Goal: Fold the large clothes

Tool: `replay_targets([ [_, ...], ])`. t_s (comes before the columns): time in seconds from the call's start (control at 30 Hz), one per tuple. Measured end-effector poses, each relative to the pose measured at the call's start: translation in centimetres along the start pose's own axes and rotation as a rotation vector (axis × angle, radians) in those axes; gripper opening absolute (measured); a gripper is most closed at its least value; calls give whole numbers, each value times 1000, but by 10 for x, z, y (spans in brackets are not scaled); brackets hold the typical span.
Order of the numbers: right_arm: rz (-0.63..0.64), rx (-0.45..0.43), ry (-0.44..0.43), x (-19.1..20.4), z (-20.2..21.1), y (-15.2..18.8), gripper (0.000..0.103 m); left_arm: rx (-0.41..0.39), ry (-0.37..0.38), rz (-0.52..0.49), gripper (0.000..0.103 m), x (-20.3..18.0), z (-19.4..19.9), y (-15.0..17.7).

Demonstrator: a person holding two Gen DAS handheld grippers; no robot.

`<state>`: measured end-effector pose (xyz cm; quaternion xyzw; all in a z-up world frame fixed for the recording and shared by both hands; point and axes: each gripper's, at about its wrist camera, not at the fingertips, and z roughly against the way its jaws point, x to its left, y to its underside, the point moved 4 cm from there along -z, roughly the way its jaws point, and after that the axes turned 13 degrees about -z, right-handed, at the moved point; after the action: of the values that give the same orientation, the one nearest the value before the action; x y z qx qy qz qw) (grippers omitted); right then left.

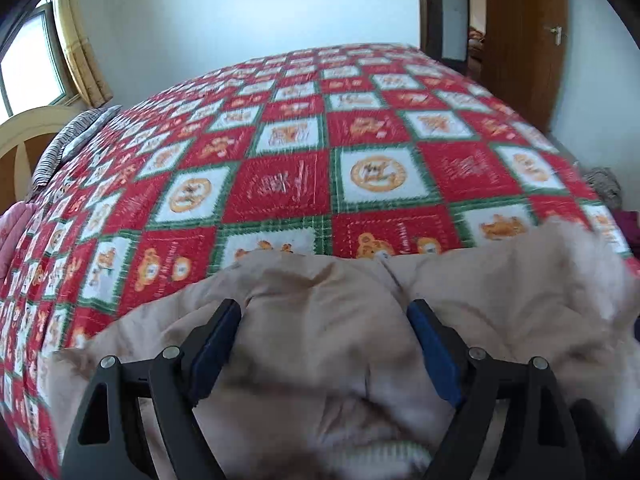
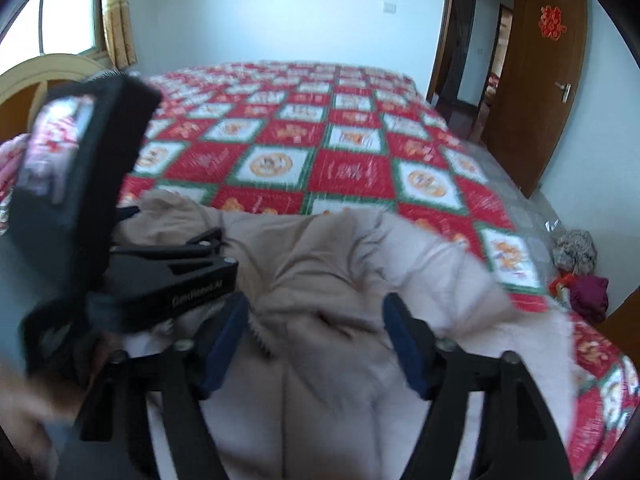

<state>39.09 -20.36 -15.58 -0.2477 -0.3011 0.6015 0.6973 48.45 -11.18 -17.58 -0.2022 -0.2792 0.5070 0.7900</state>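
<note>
The left gripper [image 1: 324, 312] tips down over the puffy beige coat [image 1: 320, 344] at 6 o'clock on the red checked bed cover [image 1: 288, 184]. Its 2 fingers gape wide, holding nothing. The right gripper [image 2: 316, 308] tips down too, fingers wide, empty, above the coat.

Both the left gripper [image 1: 324, 312] and right gripper [image 2: 316, 308] angle downward, fingers spread wide.
</note>
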Motion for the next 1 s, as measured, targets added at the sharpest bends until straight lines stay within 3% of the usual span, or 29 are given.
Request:
replay_targets([
  [0.17,-7,-105,-29,-31,99,19,77,-138,88,-47,85,14,90,18],
  [0.43,-175,-168,-115,-96,224,79,81,-293,245,-106,85,37,213,117],
  [0.63,-303,-175,-144,-128,274,122,89,-249,283,-76,85,53,241,193],
  [1.0,-266,-33,-117,-130,294,206,89,-158,338,-16,85,87,275,326],
])
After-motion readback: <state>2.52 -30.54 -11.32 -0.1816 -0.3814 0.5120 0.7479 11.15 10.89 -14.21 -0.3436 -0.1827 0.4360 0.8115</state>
